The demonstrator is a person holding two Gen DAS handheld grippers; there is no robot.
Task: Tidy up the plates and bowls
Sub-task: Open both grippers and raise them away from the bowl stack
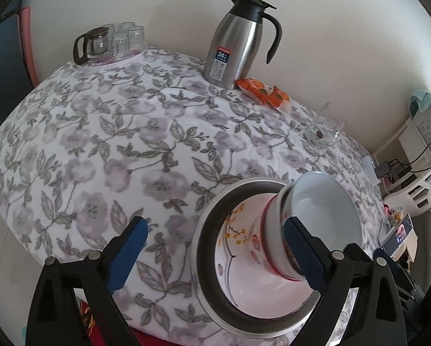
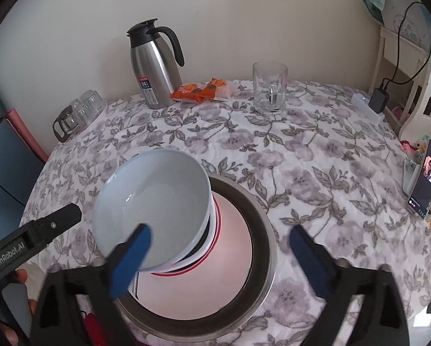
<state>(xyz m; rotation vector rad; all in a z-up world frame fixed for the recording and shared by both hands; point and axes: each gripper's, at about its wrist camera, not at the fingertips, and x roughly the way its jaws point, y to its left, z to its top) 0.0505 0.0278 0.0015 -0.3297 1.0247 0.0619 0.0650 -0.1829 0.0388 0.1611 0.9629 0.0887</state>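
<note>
Right wrist view: I logged both tongs, right (image 2: 219, 256) and left (image 1: 215, 248), spread wide, pinching nothing; stacked bowls (image 2: 157, 210) sat in a steel basin (image 2: 268, 248) on the surface (image 2: 316, 155).

Setting: was a home dining corner
Evidence: floral tablecloth (image 2: 316, 155), steel thermos jug (image 2: 153, 69), glass mug (image 2: 270, 89), snack packets (image 2: 201, 90) stood there
</note>
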